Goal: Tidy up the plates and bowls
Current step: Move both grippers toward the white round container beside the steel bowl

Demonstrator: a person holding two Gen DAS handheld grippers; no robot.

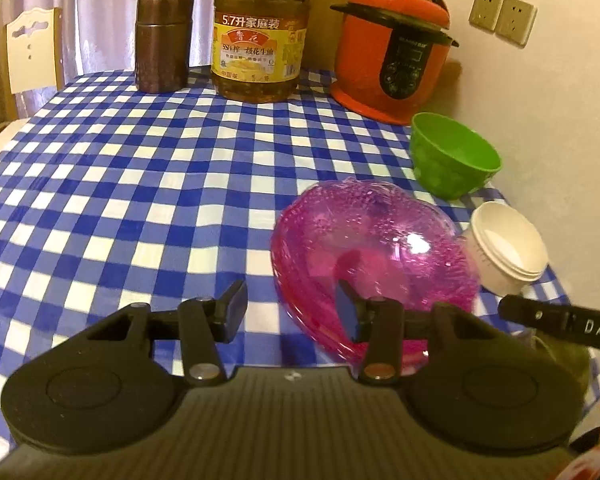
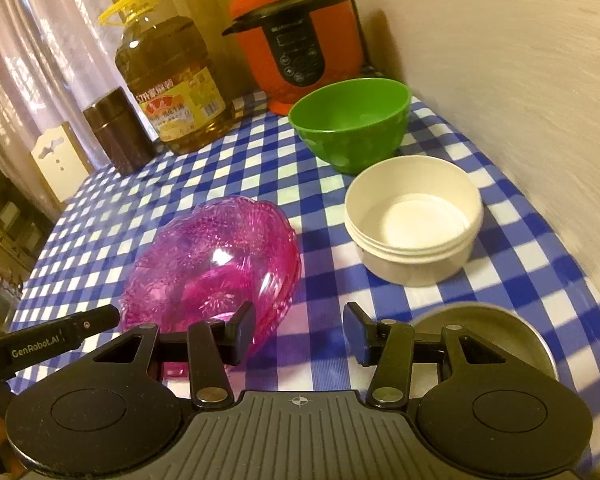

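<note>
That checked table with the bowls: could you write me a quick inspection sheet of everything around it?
Surface: table under a blue-and-white checked cloth.
Job's things: pink glass bowl; green bowl and white bowl beside the wall, apart from each other; metal dish partly hidden behind the right tongs.
Clutter: oil bottle, brown canister, red pressure cooker along the far edge.
Grippers: left tongs open, nothing between them; right tongs open, nothing between them.
Cables: nothing seen.
Surroundings: curtain, white chair, wall sockets.
</note>
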